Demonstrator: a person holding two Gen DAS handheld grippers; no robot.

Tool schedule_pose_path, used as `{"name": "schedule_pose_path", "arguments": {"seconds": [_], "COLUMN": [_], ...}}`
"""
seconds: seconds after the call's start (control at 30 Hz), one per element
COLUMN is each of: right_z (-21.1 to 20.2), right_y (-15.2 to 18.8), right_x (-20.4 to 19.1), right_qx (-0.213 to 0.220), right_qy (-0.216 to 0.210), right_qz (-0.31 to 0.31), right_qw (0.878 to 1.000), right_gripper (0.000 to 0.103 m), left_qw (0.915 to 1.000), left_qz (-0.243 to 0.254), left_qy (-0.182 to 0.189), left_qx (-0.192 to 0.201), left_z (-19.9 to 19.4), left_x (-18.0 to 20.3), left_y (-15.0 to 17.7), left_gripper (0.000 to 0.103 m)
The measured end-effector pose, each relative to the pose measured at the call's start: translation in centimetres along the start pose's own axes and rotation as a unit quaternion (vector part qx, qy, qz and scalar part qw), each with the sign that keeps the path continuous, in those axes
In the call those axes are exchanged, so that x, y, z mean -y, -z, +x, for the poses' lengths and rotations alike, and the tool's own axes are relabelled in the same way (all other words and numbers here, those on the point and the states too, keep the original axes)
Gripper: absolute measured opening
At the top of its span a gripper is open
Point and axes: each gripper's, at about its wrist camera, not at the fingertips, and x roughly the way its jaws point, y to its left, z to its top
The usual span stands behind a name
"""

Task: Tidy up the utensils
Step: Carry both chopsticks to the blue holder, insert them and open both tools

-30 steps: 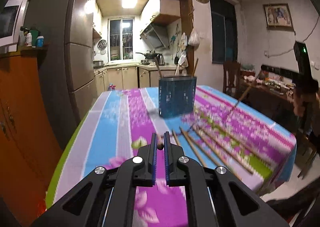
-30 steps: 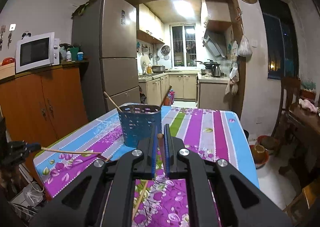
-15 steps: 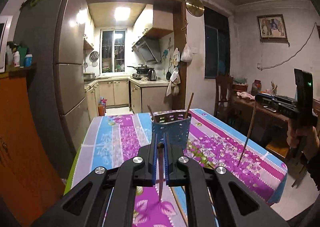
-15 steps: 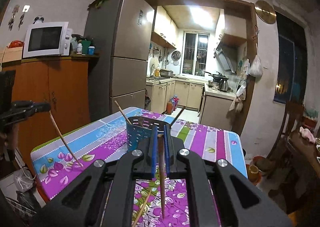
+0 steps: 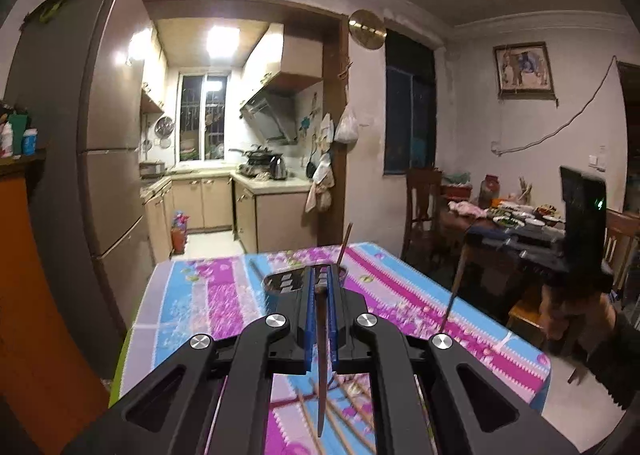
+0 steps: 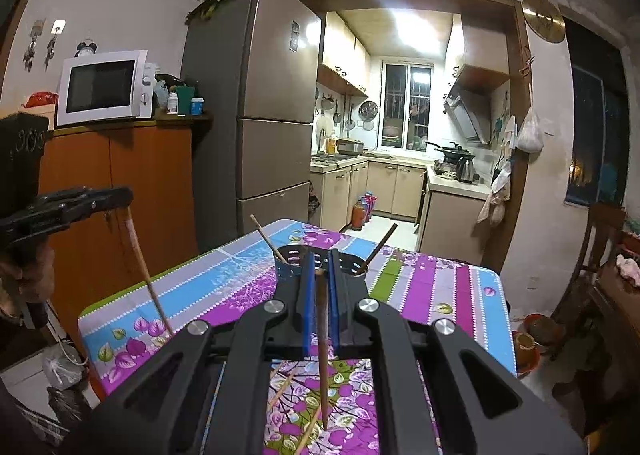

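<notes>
A second ago both of my claws were low over the table with the chopsticks lying near flat; now each has lifted clear and its chopstick has swung down to hang point-first. My left claw (image 5: pixel 320 297) is clamped tight on a dark chopstick (image 5: pixel 321 367) that dangles below its jaws, tip over the striped tablecloth (image 5: pixel 192 307). My right claw (image 6: pixel 319 287) is pinched just as tight on another chopstick (image 6: pixel 323 355), which also hangs straight down beneath it. I judge this to be the carry step: two sticks are picked and raised, and what remains is to bring each tip over the holder and let go.

The blue holder (image 6: pixel 286 271) stands just ahead of both claws, partly hidden behind my fingers in each view. From the right claw I can see two sticks already in it, one leaning out to the left (image 6: pixel 264 233) and one to the right (image 6: pixel 380 245); from the left claw only one leaning stick (image 5: pixel 345 245) shows above its rim (image 5: pixel 280 281). Below and behind my claws, more loose chopsticks (image 6: pixel 280 395) lie on the cloth, so the job is not close to finished. The hanging tips will need to clear the rim before I lower them.
</notes>
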Motion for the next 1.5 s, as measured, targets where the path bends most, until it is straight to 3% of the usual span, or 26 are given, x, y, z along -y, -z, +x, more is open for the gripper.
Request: {"name": "schedule_pose_path", "arguments": {"seconds": [0.2,0.37,0.63,0.9,1.13,1.33,1.4,1.5], "right_z": [2.1,4.5,10.0,16.1,20.6,21.9,21.6,19.4], "right_y": [-3.1,-8.0,-12.9,-11.0,-6.1,-3.8,-3.8,-5.0], "right_x": [0.7,1.4,3.6,6.2,6.3,6.0,6.0,7.1], "right_qx": [0.012,0.043,0.082,0.068,0.004,-0.024,-0.024,0.000], "right_qy": [-0.013,-0.010,0.015,0.003,-0.006,0.000,0.016,0.027], "right_qz": [0.008,0.003,0.007,0.064,0.089,0.096,0.096,0.104], "right_qw": [1.000,0.999,0.996,0.996,0.996,0.995,0.995,0.994], "right_gripper": [0.005,0.005,0.005,0.005,0.005,0.006,0.013,0.016], "left_qw": [0.9991,0.9963,0.9920,0.9940,0.9987,0.9987,0.9984,0.9979], "left_qz": [0.023,0.046,0.032,0.013,-0.015,-0.026,-0.032,-0.034], "left_qy": [0.006,-0.009,-0.038,-0.046,-0.036,-0.043,-0.048,-0.052], "left_qx": [0.036,0.073,0.116,0.099,0.033,-0.005,-0.001,0.020], "left_z": [2.5,5.7,11.9,18.5,23.5,25.2,24.7,22.5], "left_x": [1.3,2.1,0.2,-2.3,-4.1,-5.1,-5.5,-6.0], "left_y": [-4.4,-9.0,-13.9,-11.2,-5.3,-2.1,-2.3,-4.0], "left_gripper": [0.007,0.007,0.007,0.007,0.007,0.007,0.008,0.011]}}
